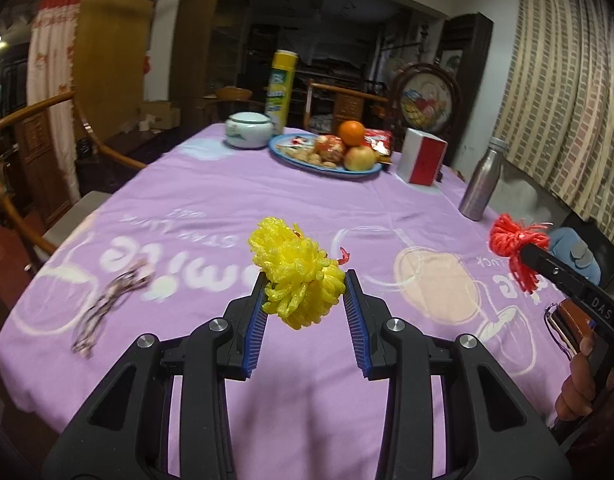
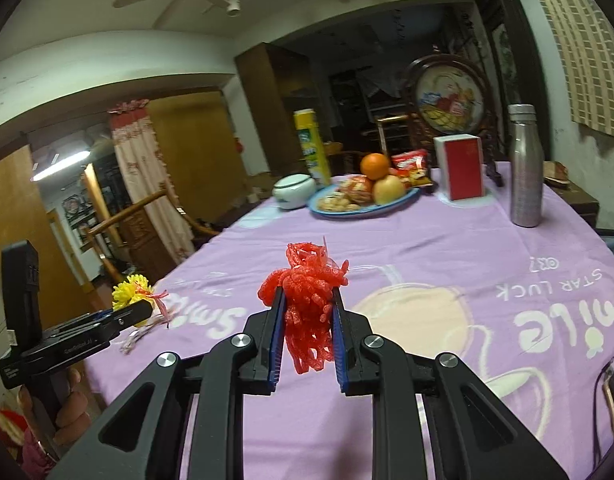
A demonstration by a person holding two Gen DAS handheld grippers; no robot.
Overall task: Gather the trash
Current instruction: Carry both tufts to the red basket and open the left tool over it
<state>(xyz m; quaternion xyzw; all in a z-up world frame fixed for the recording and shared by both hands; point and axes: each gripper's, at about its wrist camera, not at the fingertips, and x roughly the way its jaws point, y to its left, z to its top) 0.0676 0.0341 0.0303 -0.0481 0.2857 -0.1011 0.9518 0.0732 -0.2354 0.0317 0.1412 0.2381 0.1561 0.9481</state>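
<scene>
My left gripper [image 1: 305, 282] is shut on a crumpled yellow foam fruit net [image 1: 297, 268], lifted above the purple tablecloth [image 1: 227, 208]. In the right wrist view that same yellow net [image 2: 129, 290] shows at the far left, in the left gripper [image 2: 141, 310]. My right gripper [image 2: 307, 300] is shut on a crumpled red foam net [image 2: 307, 300], also held above the cloth. The left wrist view shows the red net [image 1: 513, 242] at the right edge, clamped in the right gripper [image 1: 525, 254], with a hand [image 1: 579, 384] on its handle. A crumpled patterned wrapper [image 1: 107, 304] lies on the cloth at the left.
At the table's far end stand a blue plate [image 1: 327, 168] of fruit and snacks, a white lidded jar [image 1: 249, 130], a yellow can [image 1: 281, 92], a red-and-white box [image 1: 423, 156] and a steel bottle [image 1: 483, 180]. A wooden chair [image 1: 47, 152] stands left. A phone [image 1: 567, 328] lies near the right edge.
</scene>
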